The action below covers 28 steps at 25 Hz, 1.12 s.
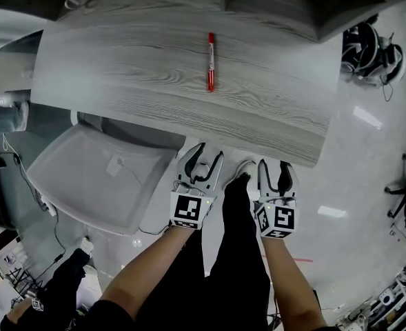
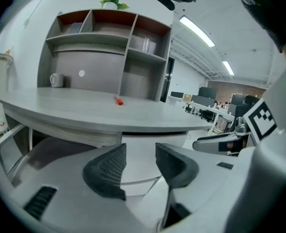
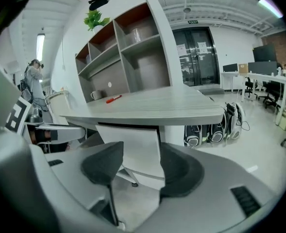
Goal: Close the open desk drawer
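**Head view.** The table [image 1: 154,81] carries a red marker [image 1: 210,62]. The drawer [image 1: 85,185] stands pulled out from under the table's near edge, at the left. It is light grey and open at the top, with a small tag inside. The left claw [image 1: 206,158] sits just right of the drawer's near corner, and the right claw [image 1: 273,171] sits beside it. Both point at the table edge, and neither touches the drawer.

**Left gripper view.** The left claw [image 2: 140,154] stands wide with nothing between its jaws. The table [image 2: 84,113] and marker [image 2: 118,100] lie ahead. A grey surface low at the left is probably the drawer, but this cannot be confirmed.

**Right gripper view.** The right claw [image 3: 140,164] also stands wide and empty. A white panel [image 3: 133,149] under the table [image 3: 172,106] lines up between the jaws. It cannot be told whether this panel belongs to the drawer.

**Step in hand.** This is judged to be the approach, as no contact has been made and the drawer is fully out.

**Next move.** Bring a claw leftward to the drawer's front face and set it flat against that face. Push straight toward the table, keeping the force square so the drawer does not bind.
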Available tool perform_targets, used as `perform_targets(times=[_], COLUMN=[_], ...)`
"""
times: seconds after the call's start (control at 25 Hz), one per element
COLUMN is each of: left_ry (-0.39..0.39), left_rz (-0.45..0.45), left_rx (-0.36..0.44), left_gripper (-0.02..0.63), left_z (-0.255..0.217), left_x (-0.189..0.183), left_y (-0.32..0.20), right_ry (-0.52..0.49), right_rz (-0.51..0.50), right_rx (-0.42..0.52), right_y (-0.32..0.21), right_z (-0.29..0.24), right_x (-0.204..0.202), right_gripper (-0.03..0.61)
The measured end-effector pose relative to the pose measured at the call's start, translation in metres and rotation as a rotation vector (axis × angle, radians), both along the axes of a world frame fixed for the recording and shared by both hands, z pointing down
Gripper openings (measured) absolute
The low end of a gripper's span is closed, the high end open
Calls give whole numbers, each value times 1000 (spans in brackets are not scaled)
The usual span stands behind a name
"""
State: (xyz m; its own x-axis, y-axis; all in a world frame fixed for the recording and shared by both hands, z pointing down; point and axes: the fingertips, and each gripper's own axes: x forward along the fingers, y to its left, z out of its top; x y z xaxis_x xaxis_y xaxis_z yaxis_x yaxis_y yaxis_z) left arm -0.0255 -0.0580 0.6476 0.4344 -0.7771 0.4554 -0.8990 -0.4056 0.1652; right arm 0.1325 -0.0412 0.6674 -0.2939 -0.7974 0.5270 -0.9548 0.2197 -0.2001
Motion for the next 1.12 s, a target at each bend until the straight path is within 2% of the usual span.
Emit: perform_targets(times=[0.12,0.24,0.36,0.64,0.84,1.12], left_ry=[9,16,21,19,55,123], left_rz=[26,41,53,130,119,69], left_rx=[35,34,15,70,112,117], left_gripper=[186,186,186,186,186,186], left_z=[-28,-52,-85,-168,-220,-263], left_x=[-3,-11,-21,-46,-51,-57], left_y=[13,24,40,48,42,40], right_ry=[-14,-5,-17,-2,-16,-61], right_rz=[3,-23,-32,-10,10,44], right_rx=[0,21,31,124,159,208], right_y=[10,19,34,38,41,28], right_z=[-17,-47,-93,-187,-234,-294], right_x=[-14,-32,-43,-60,-64,-57], right_gripper=[238,238,238,238,238,238])
